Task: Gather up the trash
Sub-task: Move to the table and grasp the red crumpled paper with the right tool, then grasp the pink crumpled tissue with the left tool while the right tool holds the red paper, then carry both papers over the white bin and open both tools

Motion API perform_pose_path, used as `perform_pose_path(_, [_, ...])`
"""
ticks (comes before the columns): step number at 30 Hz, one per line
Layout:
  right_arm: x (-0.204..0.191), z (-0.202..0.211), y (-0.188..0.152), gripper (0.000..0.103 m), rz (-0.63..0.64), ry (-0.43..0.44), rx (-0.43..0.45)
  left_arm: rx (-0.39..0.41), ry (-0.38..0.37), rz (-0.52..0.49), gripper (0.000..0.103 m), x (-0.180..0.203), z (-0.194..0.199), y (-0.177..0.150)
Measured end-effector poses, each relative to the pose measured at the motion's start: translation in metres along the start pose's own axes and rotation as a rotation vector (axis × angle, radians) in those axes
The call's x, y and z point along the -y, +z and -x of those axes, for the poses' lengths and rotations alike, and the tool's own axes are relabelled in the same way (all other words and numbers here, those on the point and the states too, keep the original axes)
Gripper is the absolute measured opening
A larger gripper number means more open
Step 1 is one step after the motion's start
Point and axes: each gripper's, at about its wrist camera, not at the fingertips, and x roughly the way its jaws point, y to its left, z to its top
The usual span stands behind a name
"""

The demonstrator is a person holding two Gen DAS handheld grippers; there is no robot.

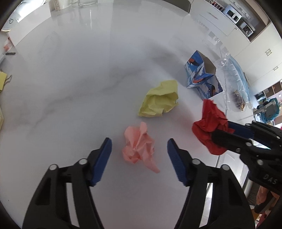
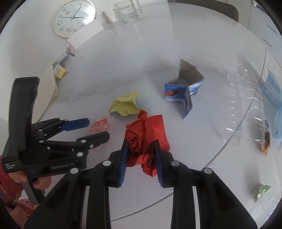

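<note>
A crumpled pink paper (image 1: 138,146) lies on the white marble table (image 1: 70,88), between the blue pads of my left gripper (image 1: 139,142). The pads stand apart from it on both sides, so that gripper is open. My right gripper (image 2: 141,142) is shut on a crumpled red paper (image 2: 146,133), with both pads pressed into it. In the left wrist view the red paper (image 1: 209,130) sits in the right gripper (image 1: 220,130), to the right of the pink one. A crumpled yellow paper (image 1: 159,98) lies just beyond both.
A crushed blue carton (image 2: 183,91) and a clear plastic bottle (image 2: 246,105) lie farther back on the right, near the table edge. A green crumpled scrap (image 2: 260,192) rests at the near right. A wall clock (image 2: 74,17), glass jars (image 2: 127,12) and a notepad (image 2: 47,91) sit at the far left.
</note>
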Motion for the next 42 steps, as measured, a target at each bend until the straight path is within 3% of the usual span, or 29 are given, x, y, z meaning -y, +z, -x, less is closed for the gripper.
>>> perform_pose_path(5, [0.011, 0.006, -0.004, 0.029, -0.027, -0.008, 0.009, 0.009, 0.034, -0.054, 0.032, 0.010, -0.003, 0.000])
perform_pose_path(15, [0.002, 0.021, -0.008, 0.029, -0.009, -0.010, 0.042, 0.055, 0.044, -0.053, 0.030, 0.018, 0.040, -0.013])
perform_pose_path(21, [-0.006, 0.051, -0.030, 0.029, -0.003, -0.031, 0.094, 0.100, 0.036, -0.115, 0.030, 0.042, 0.076, -0.031])
perform_pose_path(30, [0.022, 0.116, -0.118, 0.029, -0.154, -0.111, 0.186, 0.118, -0.016, -0.279, 0.030, 0.113, 0.102, -0.069])
perform_pose_path(42, [0.117, 0.194, -0.259, 0.029, -0.453, -0.274, 0.244, 0.010, -0.200, -0.592, 0.030, 0.286, 0.075, -0.136])
